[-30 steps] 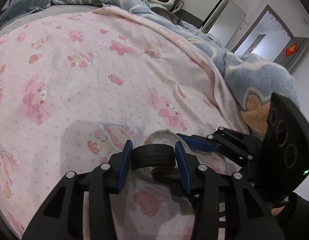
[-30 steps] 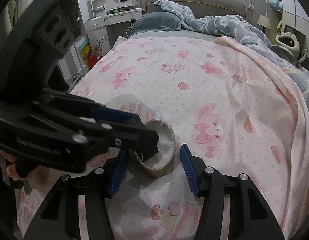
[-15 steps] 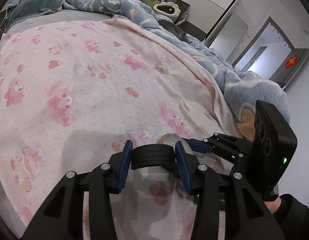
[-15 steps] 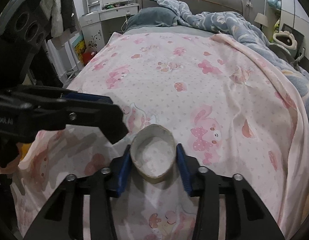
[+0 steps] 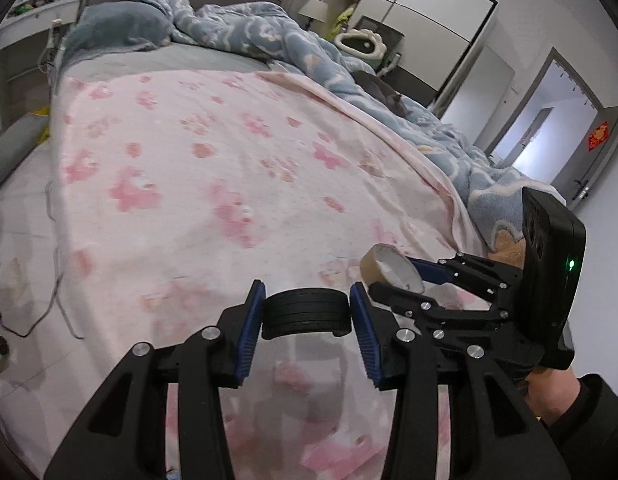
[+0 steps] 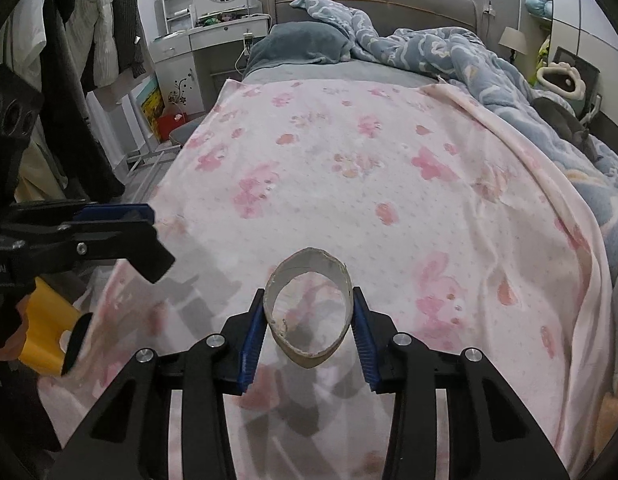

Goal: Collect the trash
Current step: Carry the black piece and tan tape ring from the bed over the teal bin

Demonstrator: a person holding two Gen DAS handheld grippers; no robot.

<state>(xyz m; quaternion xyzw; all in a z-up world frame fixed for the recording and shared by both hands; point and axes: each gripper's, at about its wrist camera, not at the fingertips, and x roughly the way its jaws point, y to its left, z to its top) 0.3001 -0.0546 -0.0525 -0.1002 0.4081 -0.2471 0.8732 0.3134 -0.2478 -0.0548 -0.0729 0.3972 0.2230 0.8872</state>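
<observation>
My left gripper (image 5: 307, 312): jaws clamped on a black ribbed disc (image 5: 306, 311), pads against both its sides, raised above the bed.
My right gripper (image 6: 309, 322): jaws pinching a cardboard tape core (image 6: 309, 314), squeezed slightly oval, open end facing the camera, lifted off the sheet.
Tape core from my left view: the ring (image 5: 390, 270) sits just right of the disc, apart from it.
Bed: pink rabbit-print sheet (image 6: 349, 184) below both grippers.
Further back: rumpled blue blanket (image 6: 449, 56) and grey pillow (image 6: 305, 42).
</observation>
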